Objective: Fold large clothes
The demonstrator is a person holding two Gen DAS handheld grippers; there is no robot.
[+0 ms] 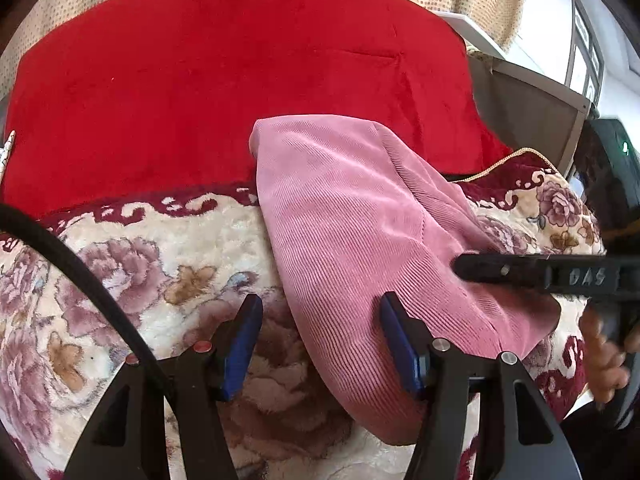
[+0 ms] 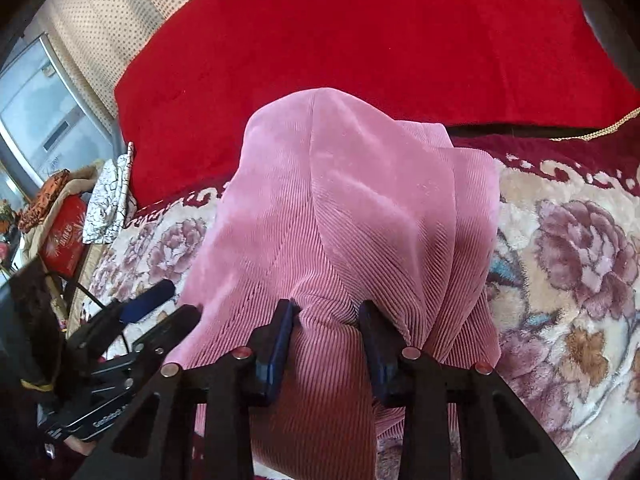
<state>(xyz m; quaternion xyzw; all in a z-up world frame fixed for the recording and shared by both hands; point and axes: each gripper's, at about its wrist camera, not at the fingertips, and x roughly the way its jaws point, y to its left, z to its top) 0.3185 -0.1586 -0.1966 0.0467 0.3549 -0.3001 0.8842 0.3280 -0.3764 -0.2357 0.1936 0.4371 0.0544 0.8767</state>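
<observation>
Right gripper [image 2: 324, 312] clamped on bunched pink corduroy garment [image 2: 340, 208]; left gripper [image 1: 320, 312] empty.

Right jaws partly closed, pads pinching a gathered fold of the garment between them; cloth rises ahead of the jaws, then drapes onto the floral blanket [image 2: 568, 248]. Left jaws about half open, nothing gripped: garment's edge lies under and beside the right-hand pad, floral blanket under the left-hand pad. Red quilt [image 1: 224, 92] well ahead of both jaws. The right gripper [image 1: 540, 274] in the left wrist view reaches in from the right, over the garment [image 1: 360, 220].

Floral blanket [image 1: 132, 248], red quilt [image 1: 240, 80]
</observation>
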